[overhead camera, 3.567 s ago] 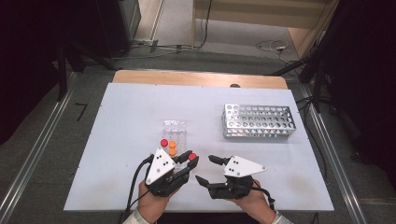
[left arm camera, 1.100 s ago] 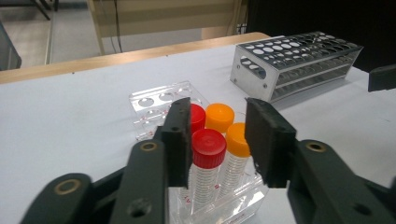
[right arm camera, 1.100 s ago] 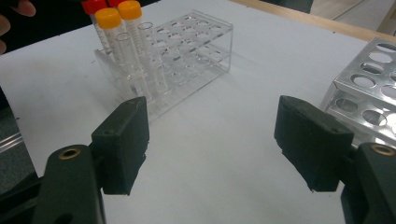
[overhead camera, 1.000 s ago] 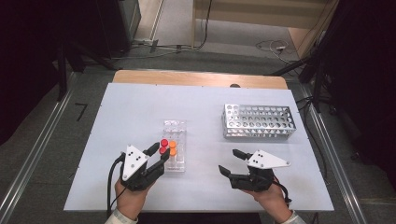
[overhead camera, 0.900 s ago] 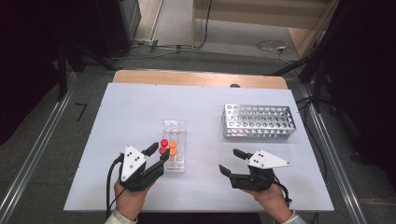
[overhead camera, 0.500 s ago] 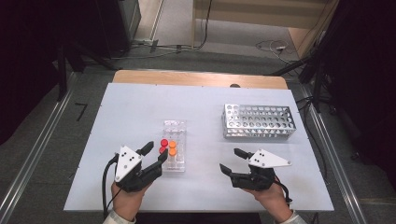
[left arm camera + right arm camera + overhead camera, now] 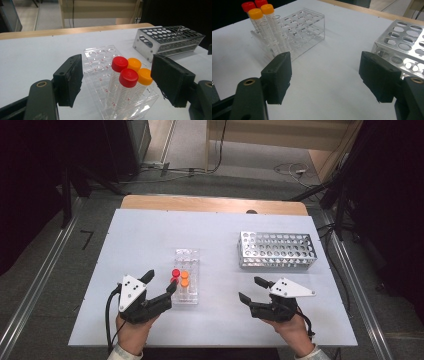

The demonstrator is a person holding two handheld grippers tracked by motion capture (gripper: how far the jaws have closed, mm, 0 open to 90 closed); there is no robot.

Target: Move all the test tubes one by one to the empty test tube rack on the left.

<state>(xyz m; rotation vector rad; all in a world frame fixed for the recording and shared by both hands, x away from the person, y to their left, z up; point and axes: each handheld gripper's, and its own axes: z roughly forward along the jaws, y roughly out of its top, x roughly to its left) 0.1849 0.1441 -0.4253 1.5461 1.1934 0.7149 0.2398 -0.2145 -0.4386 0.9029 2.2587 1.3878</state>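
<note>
The clear rack (image 7: 186, 276) is seen just ahead of the left gripper (image 7: 161, 282), whose jaws have just been opening and now stand apart; the capped tubes are framed between them, untouched. 4 tubes are counted at the rack's near end: 2 red-capped tubes (image 7: 123, 71) and 2 orange-capped tubes (image 7: 139, 71). The right gripper (image 7: 251, 289) is held with jaws apart over bare table (image 7: 150, 235). 1 metal rack (image 7: 276, 250) is placed just beyond it.

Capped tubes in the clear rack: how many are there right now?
4, standing at the clear rack's near end: two red-capped tubes on one side, two orange-capped tubes beside them. None seems hidden.
</note>
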